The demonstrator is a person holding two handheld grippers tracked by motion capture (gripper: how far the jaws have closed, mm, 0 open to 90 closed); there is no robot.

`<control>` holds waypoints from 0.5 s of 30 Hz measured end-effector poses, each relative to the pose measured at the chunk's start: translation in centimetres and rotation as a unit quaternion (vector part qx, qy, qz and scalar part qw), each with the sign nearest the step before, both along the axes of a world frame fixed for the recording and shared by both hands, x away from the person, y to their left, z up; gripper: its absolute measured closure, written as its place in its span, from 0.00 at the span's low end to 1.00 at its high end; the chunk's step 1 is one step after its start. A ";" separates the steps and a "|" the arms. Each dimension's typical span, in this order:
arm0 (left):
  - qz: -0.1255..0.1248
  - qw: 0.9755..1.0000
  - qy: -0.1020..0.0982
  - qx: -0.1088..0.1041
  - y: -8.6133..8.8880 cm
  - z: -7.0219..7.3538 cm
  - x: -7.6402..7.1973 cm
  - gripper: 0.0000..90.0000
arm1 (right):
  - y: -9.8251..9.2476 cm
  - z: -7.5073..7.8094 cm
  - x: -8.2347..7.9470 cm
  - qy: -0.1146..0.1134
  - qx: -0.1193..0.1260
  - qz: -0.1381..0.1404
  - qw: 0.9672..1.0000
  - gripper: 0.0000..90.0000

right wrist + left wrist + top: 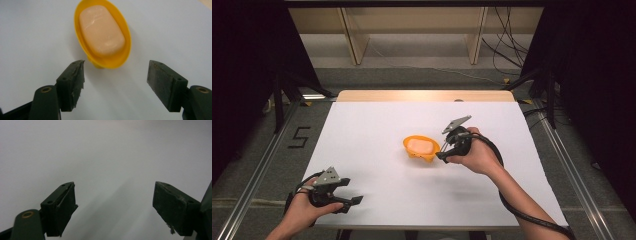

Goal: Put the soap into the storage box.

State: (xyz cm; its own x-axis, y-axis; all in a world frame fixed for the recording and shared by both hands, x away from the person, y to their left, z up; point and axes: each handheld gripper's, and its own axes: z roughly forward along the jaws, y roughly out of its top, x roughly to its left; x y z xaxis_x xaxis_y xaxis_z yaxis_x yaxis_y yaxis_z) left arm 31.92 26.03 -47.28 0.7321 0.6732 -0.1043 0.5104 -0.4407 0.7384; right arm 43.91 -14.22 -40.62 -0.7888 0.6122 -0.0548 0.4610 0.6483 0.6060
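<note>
A: Black pads on the right claw (115,85) stand apart, nothing between them. Released, aimed at the yellow dish (125,53) just ahead.

B: Touching it?

A: Not from the right claw's camera; there's a gap of bare white bench (32,37) between the pads and the dish's near end. From above, the right claw (443,155) sits right beside the dish (412,150); can't tell contact there.

B: What's in the dish?

A: Pale pink soap bar (101,30), lying flat, filling most of the hollow. Dish sits mid-bench, slightly right of centre.

B: Handling?

A: My guess: dish is thin hard plastic, light, smooth, so it could skid on the sheet if nudged. Soap looks stiff, glossy, likely slippery, rounded edges. Pinch across its short sides, not end to end. For the dish, take the rim at the near end.

B: Left claw?

A: Left claw (354,201), near-left corner, well apart from the dish. Pads wide, released, plain bench in front.
</note>
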 end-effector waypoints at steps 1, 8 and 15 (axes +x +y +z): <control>0.000 1.000 0.000 0.001 0.0 0.0 0.0 0.20 | -0.2 -0.2 -0.3 -0.003 0.009 -0.009 1.000 0.35; 0.003 1.000 -0.001 0.000 0.0 0.0 0.0 0.20 | -2.6 -1.3 -2.1 0.000 0.019 -0.015 1.000 0.35; 0.001 1.000 0.000 0.006 0.1 0.0 0.0 0.20 | -4.6 -3.4 -4.1 -0.005 0.048 -0.031 0.998 0.37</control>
